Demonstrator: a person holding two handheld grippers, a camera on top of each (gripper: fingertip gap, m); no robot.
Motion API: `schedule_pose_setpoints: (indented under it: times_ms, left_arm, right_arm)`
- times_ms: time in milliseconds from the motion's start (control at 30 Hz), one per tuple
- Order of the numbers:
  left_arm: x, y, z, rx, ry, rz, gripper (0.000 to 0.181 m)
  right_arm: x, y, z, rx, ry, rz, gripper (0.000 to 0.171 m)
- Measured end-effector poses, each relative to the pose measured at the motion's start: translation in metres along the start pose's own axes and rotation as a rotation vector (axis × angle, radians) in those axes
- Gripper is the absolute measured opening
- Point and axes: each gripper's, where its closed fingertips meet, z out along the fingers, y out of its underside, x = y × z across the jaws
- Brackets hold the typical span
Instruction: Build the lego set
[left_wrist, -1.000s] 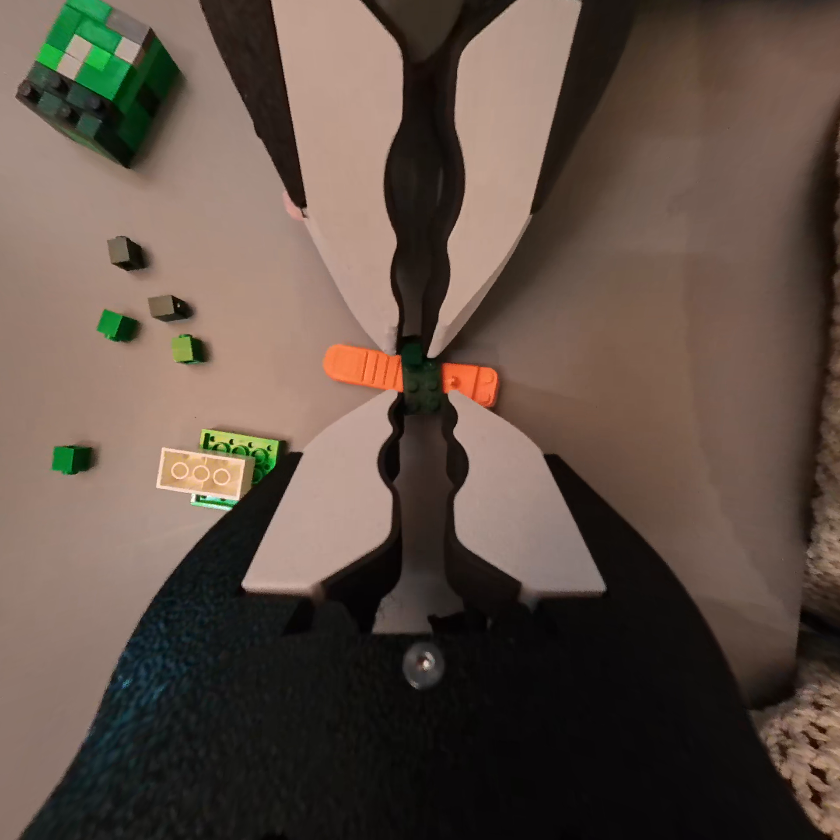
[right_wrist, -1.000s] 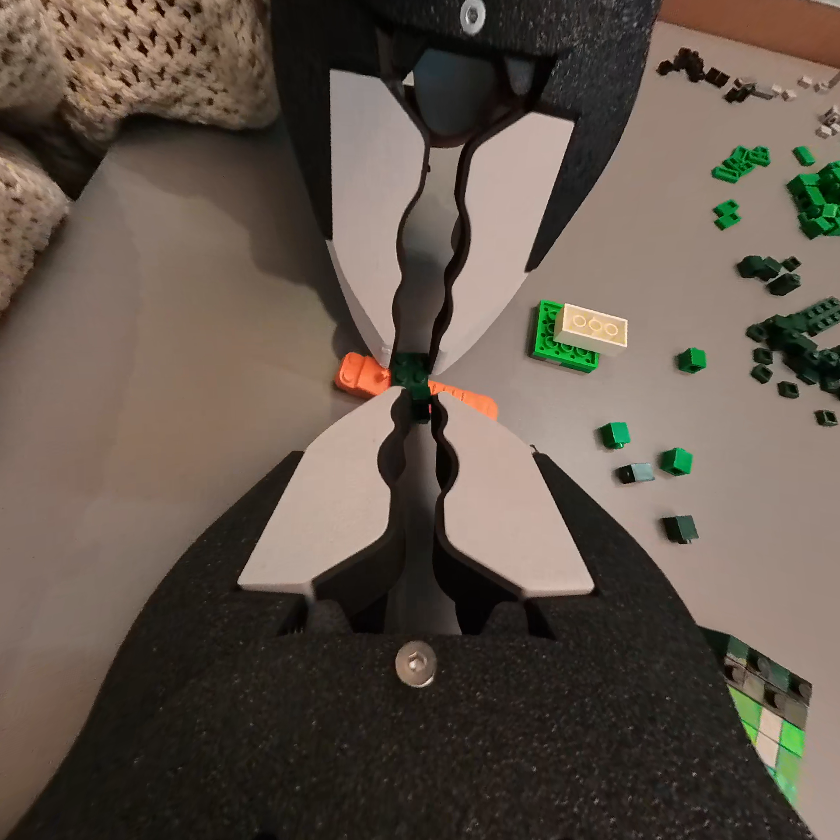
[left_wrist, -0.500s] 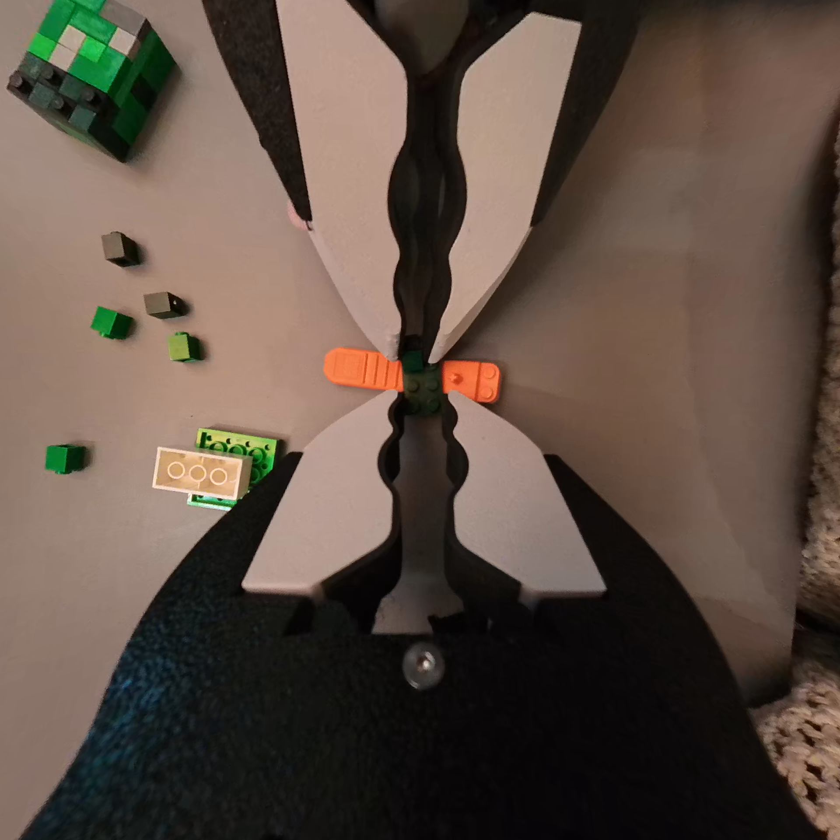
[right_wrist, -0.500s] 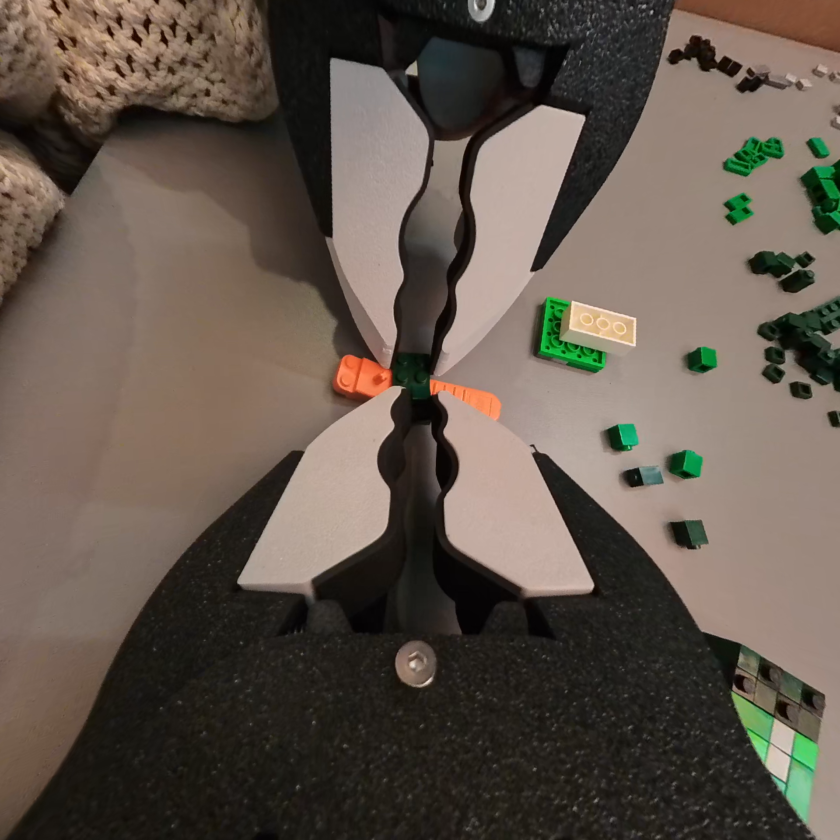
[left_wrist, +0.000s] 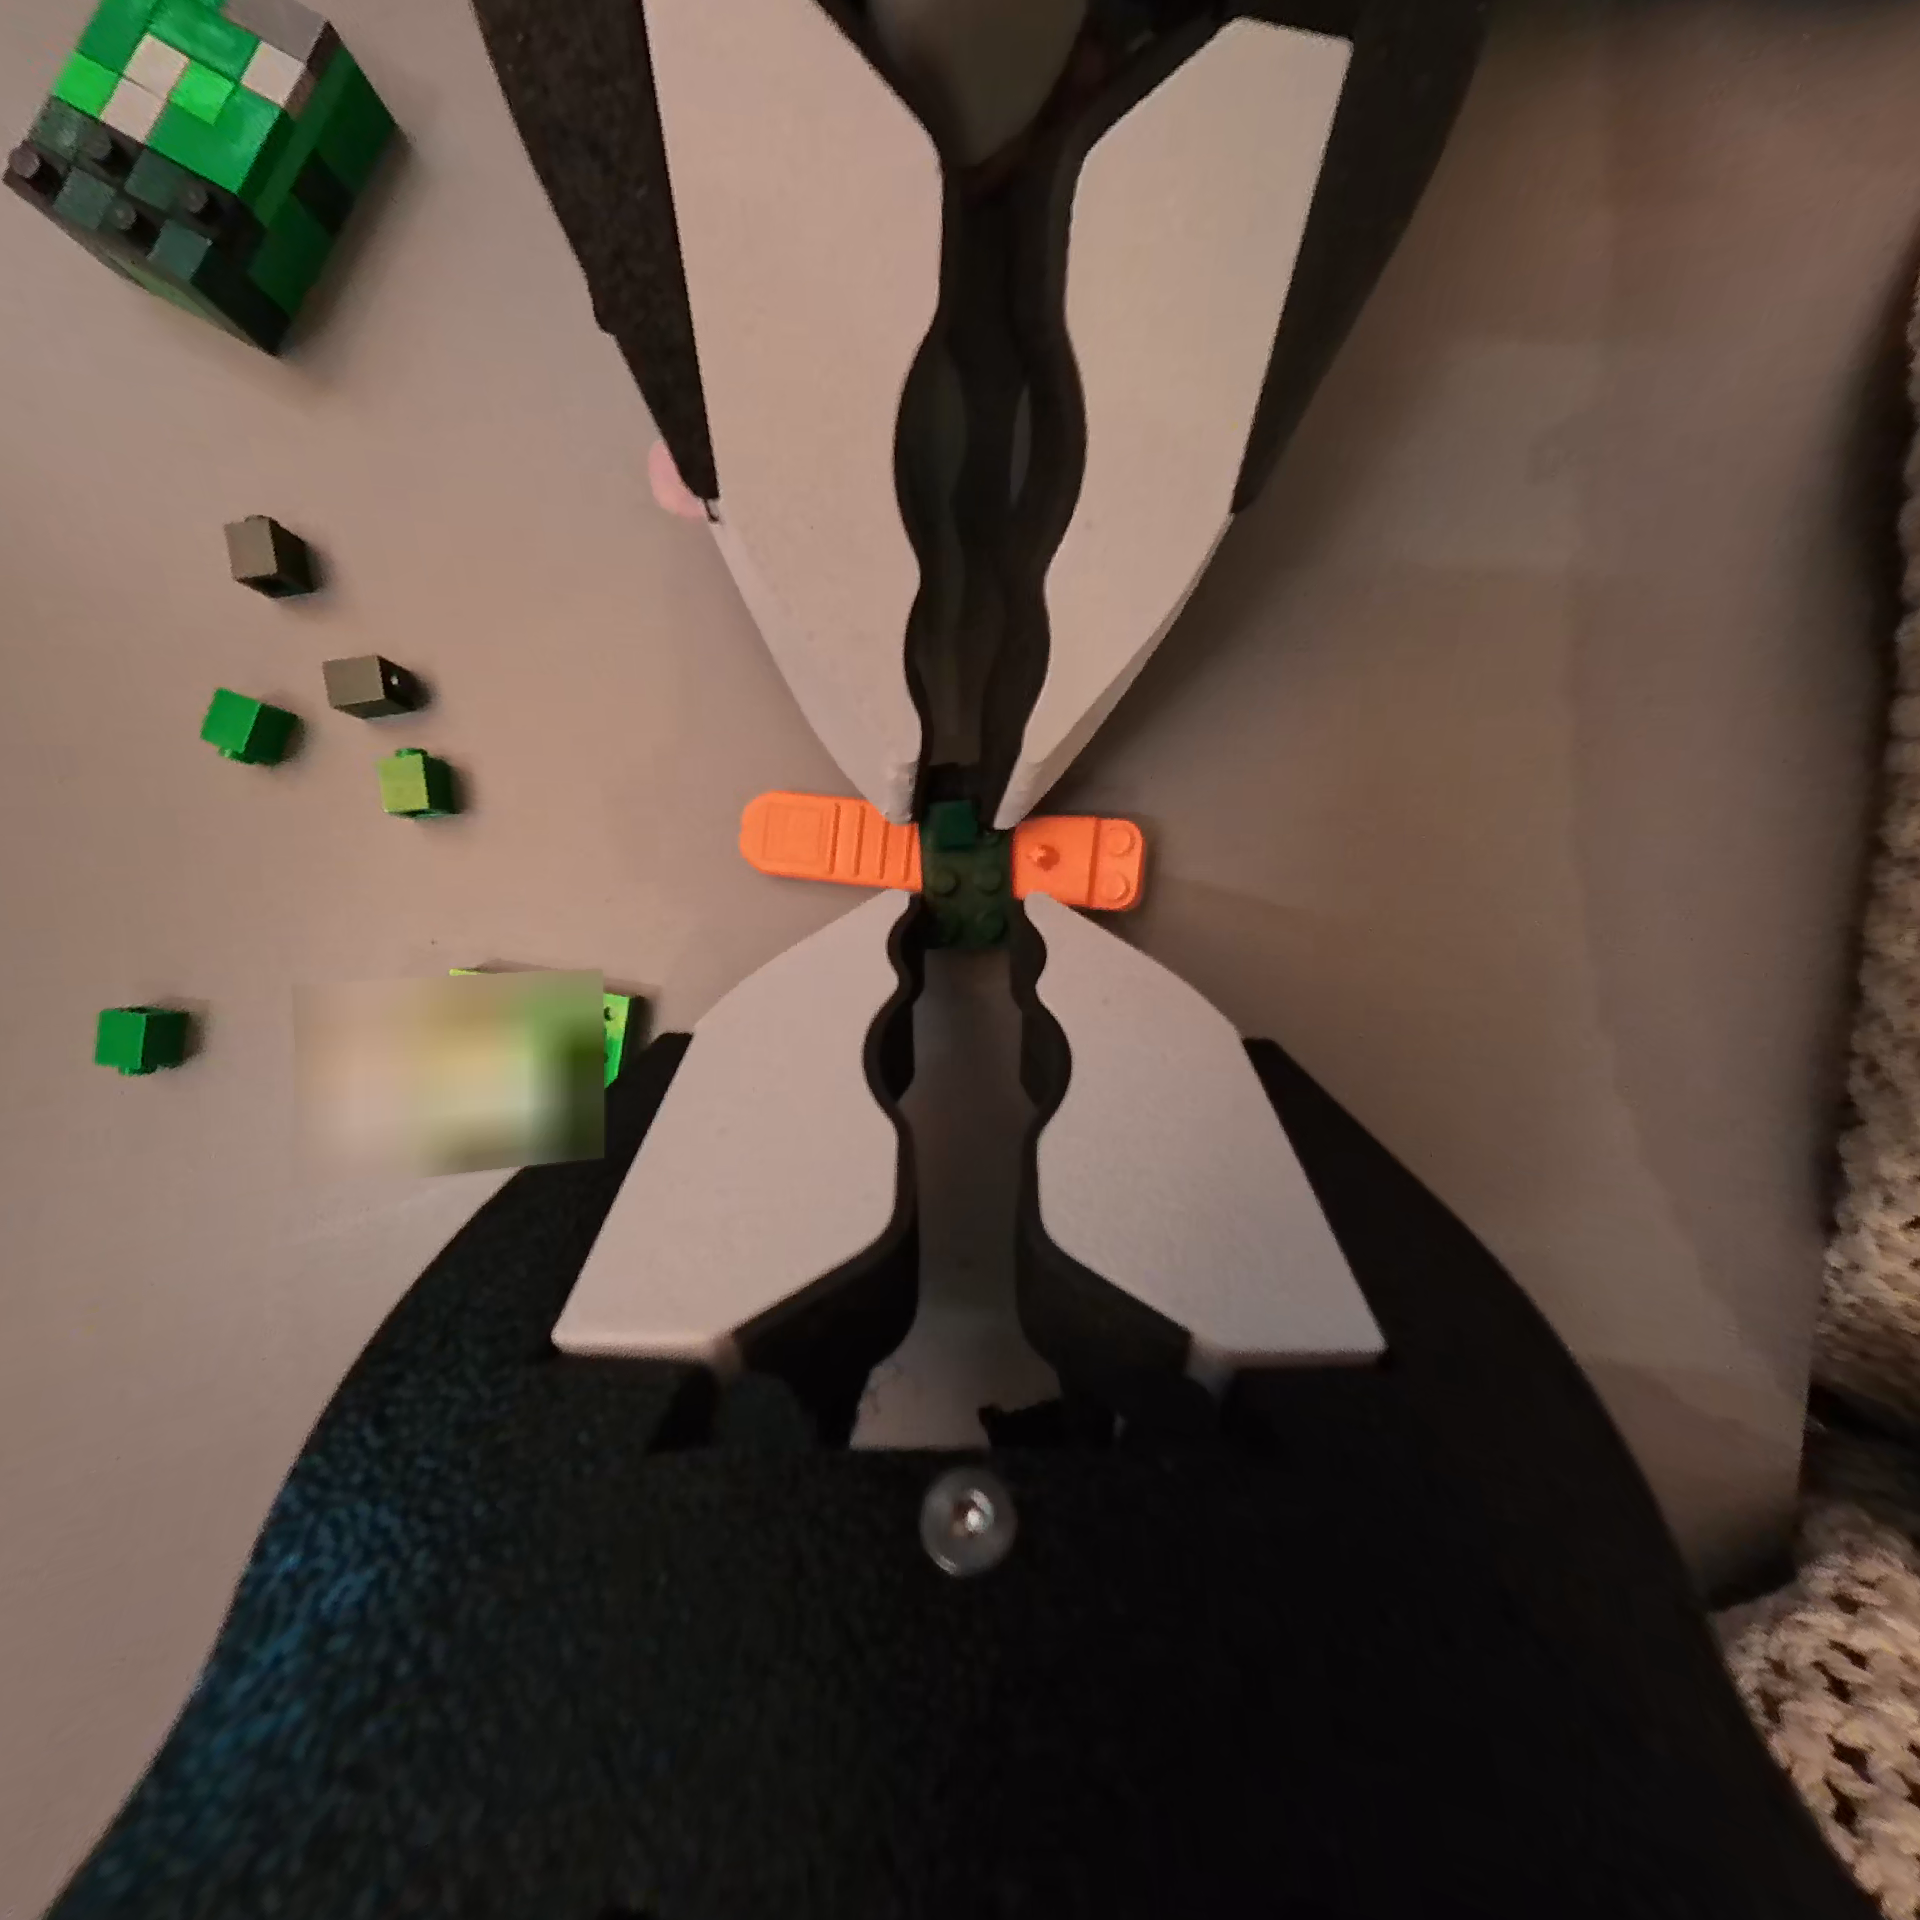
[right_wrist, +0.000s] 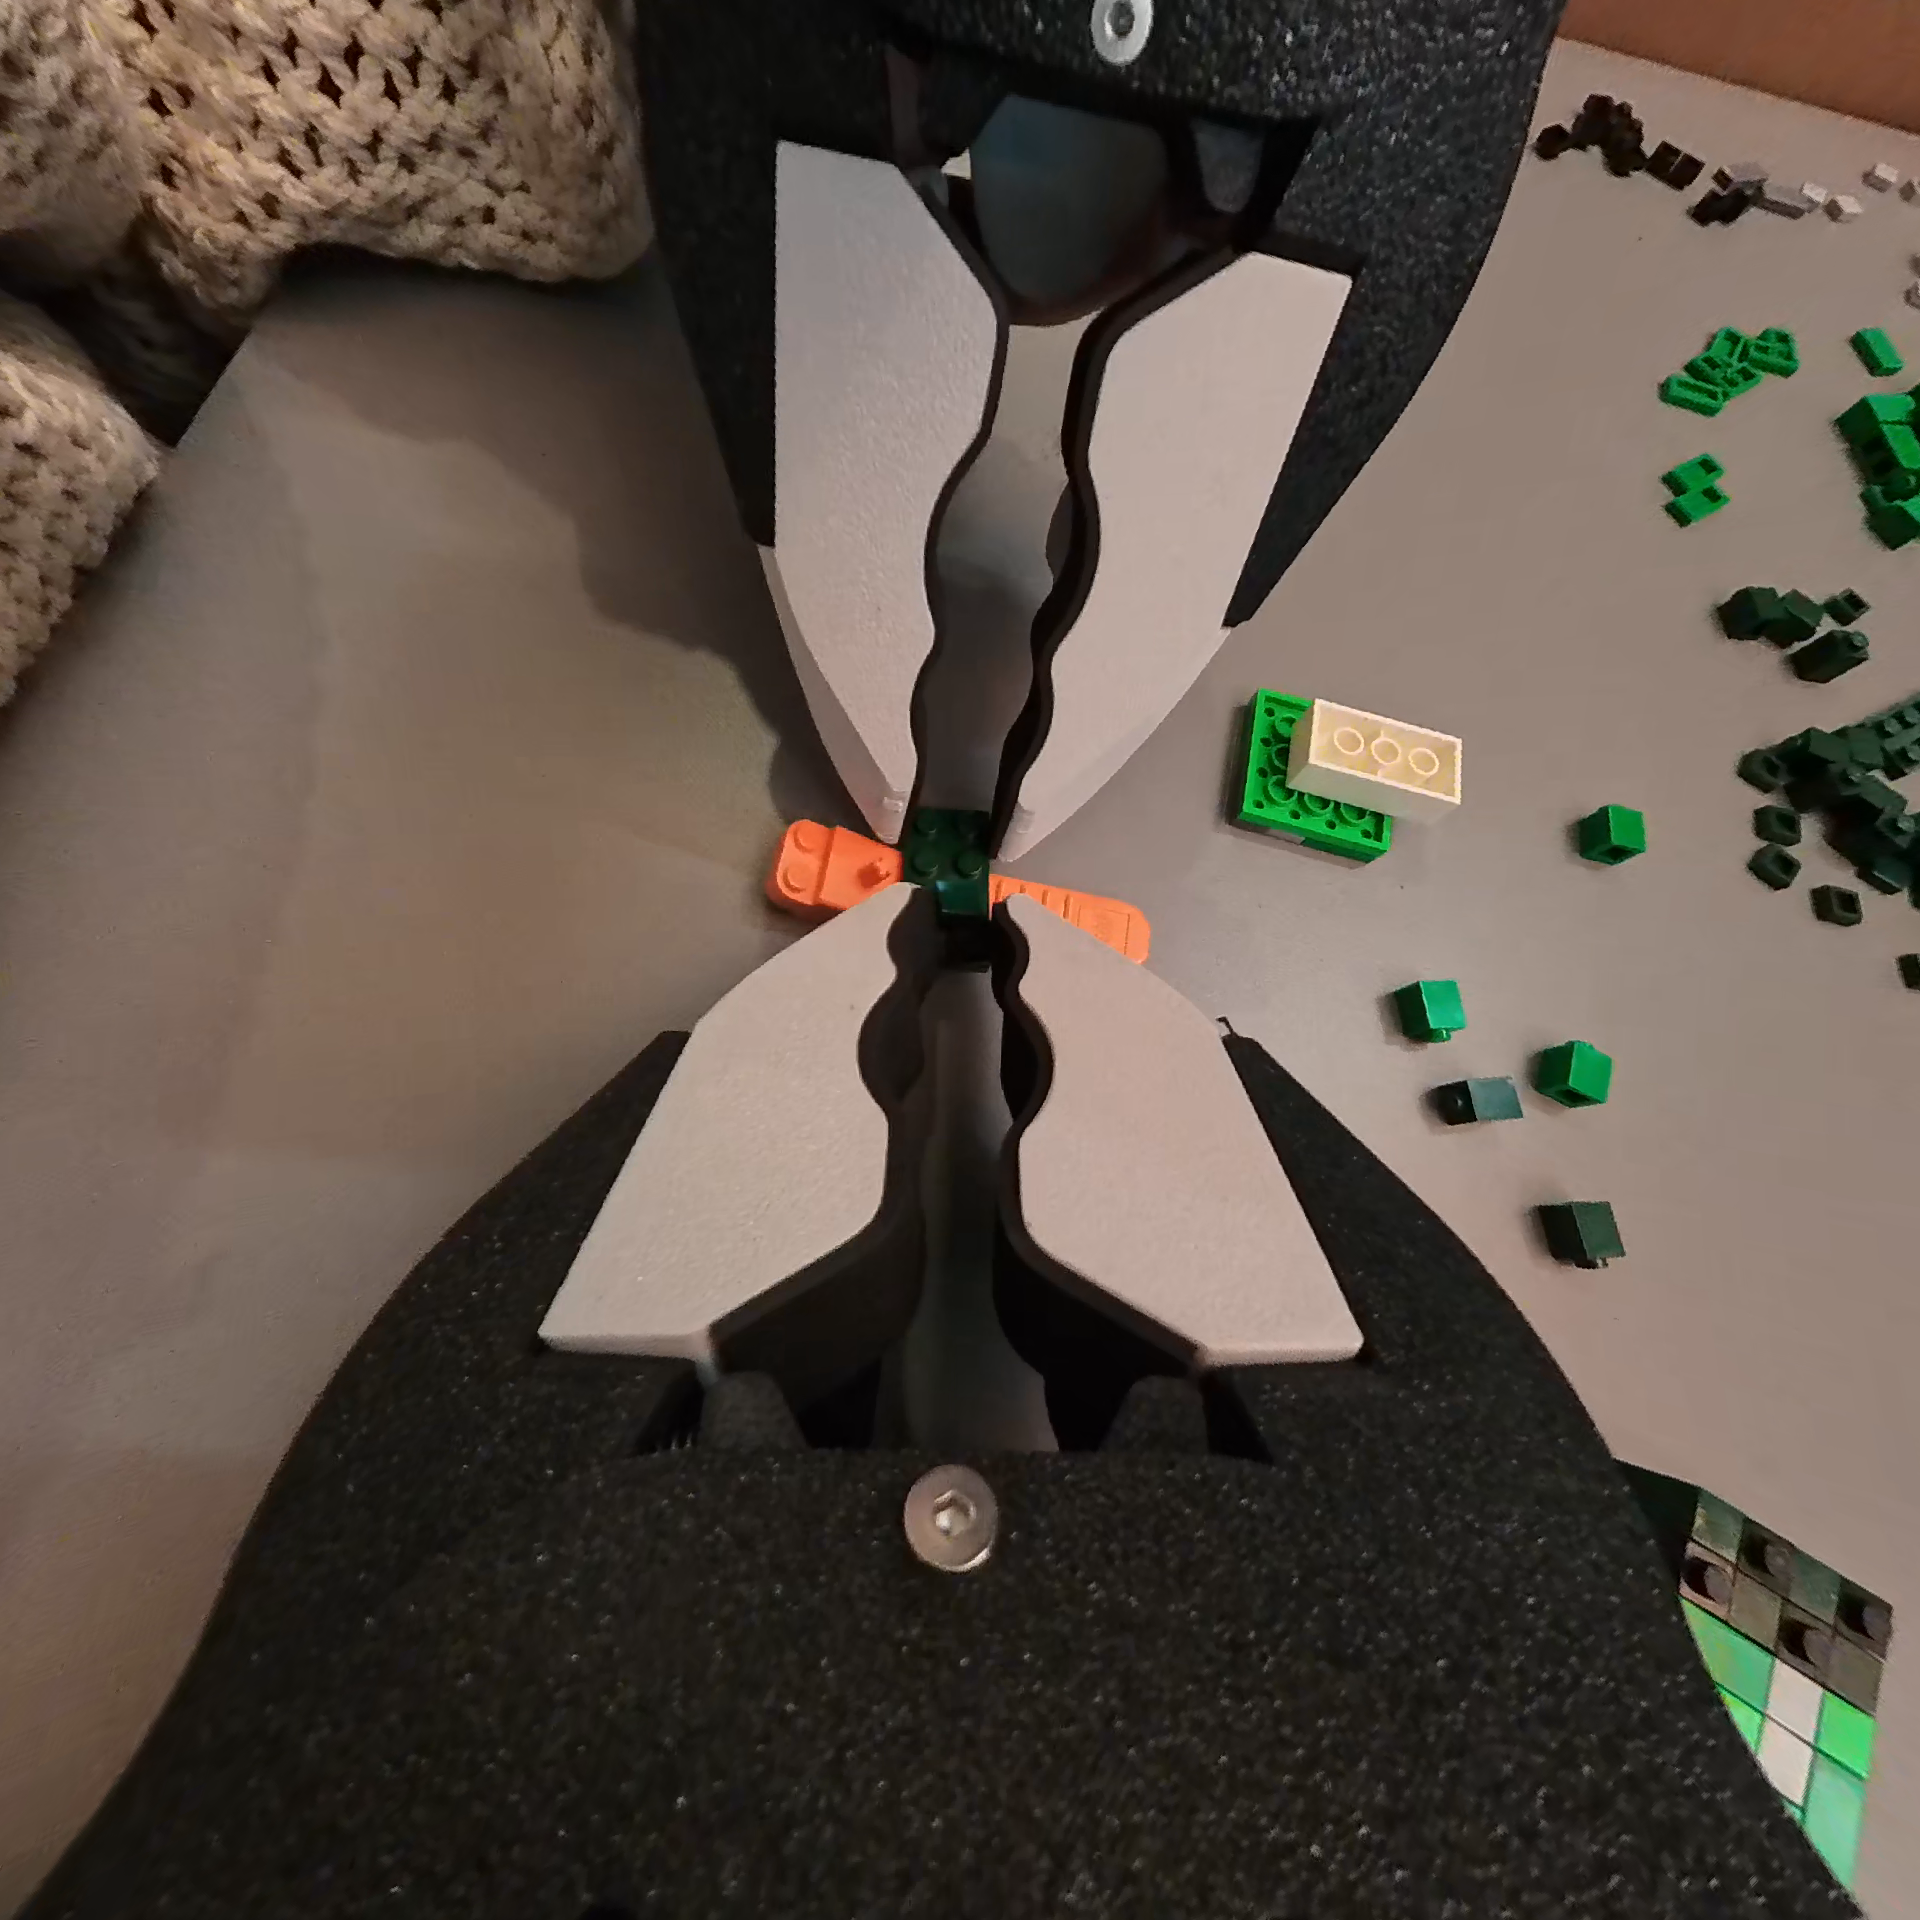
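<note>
My left gripper (left_wrist: 966, 920) is shut on a dark green studded plate (left_wrist: 966, 883). My right gripper (right_wrist: 954, 914) is shut on a small dark green brick (right_wrist: 958, 899). The two grippers meet tip to tip, and the small brick touches the plate's far edge. In the left wrist view the right gripper (left_wrist: 958, 795) comes in from the top with the small brick (left_wrist: 954, 823). In the right wrist view the left gripper (right_wrist: 954, 831) comes in from the top with the plate (right_wrist: 943, 852). An orange brick separator (left_wrist: 821, 852) (right_wrist: 821, 878) lies on the grey table under the tips.
A green cube build (left_wrist: 197, 156) (right_wrist: 1808, 1662) stands on the table. A cream brick (right_wrist: 1377, 764) sits on a bright green plate (right_wrist: 1262, 790). Single green and grey bricks (left_wrist: 249, 727) lie loose, with piles of green pieces (right_wrist: 1829, 769) beyond. Knitted cloth (right_wrist: 260, 135) borders the table edge. Only a small space, under 4 cm, lies between the two pairs of fingers.
Both grippers stay shut and tip to tip over the orange separator. The views have only drifted slightly.
</note>
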Motion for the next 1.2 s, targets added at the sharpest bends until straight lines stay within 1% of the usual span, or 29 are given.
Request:
schedule_pose_setpoints:
  times_ms: [400,733,1000,1200]
  left_arm:
    - [0.0000,0.0004,0.0005,-0.006,0.001,-0.002,0.015]
    - [0.0000,0.0010,0.0009,-0.007,0.009,-0.011,0.015]
    - [-0.0006,0.0024,0.0015,-0.012,0.013,-0.019,0.015]
    - [-0.0015,0.0056,0.0024,-0.025,0.009,-0.022,0.015]
  right_arm:
    - [0.0006,0.0005,0.0022,-0.012,-0.003,0.032,0.011]
    - [0.0033,0.0005,0.0018,-0.057,0.020,0.060,0.015]
    - [0.0042,-0.0006,-0.0014,-0.035,0.021,0.082,0.016]
    - [0.0033,-0.0038,-0.0047,0.004,0.034,0.057,0.014]
